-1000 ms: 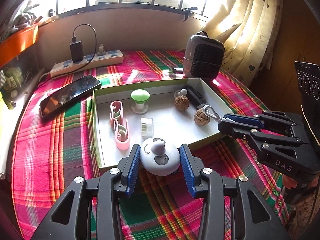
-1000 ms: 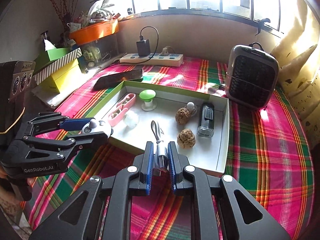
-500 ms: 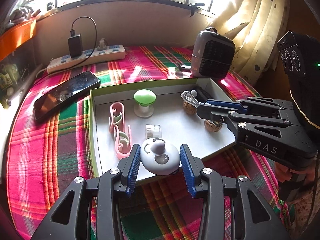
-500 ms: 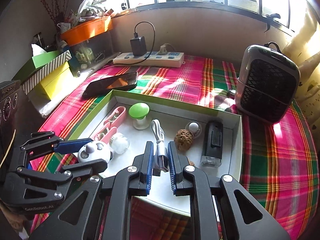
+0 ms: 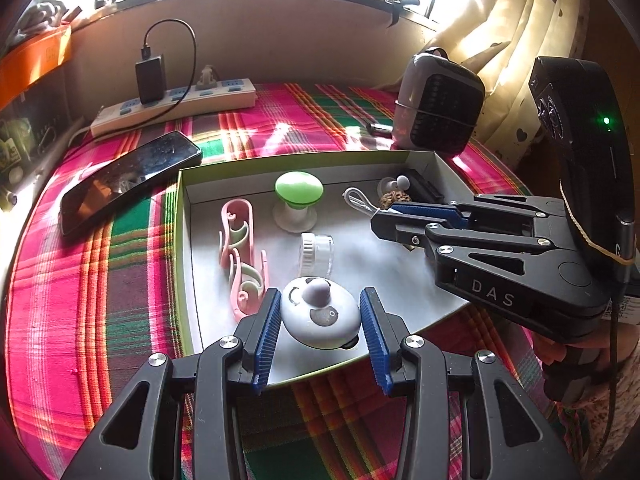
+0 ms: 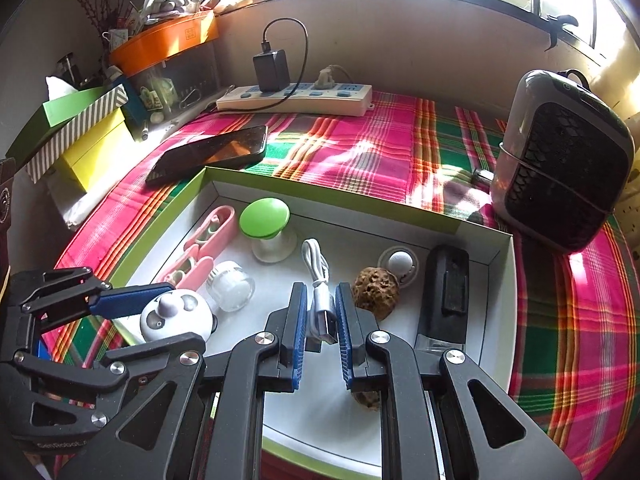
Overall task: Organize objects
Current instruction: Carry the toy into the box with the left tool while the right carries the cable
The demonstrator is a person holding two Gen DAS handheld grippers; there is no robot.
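While both hang over the tray [image 6: 496,264], left tool [image 5: 320,316] clamps panda toy [image 5: 320,312]; right tool [image 6: 322,320] pinches white cable [image 6: 320,280], walnut [image 6: 376,292] beside

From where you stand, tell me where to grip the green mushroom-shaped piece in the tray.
Grip the green mushroom piece by its white stem, just under the cap, coming from the near side. It stands upright, and the cap looks too wide and rounded for the pads.

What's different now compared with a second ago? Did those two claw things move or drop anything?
Both came forward over the box. The right gripper carried the white USB cable from the near edge to above the box floor. The left gripper brought the panda toy in over the near rim. Nothing was released; both jaws kept their hold. The green mushroom, pink clips, phone and heater stayed put.
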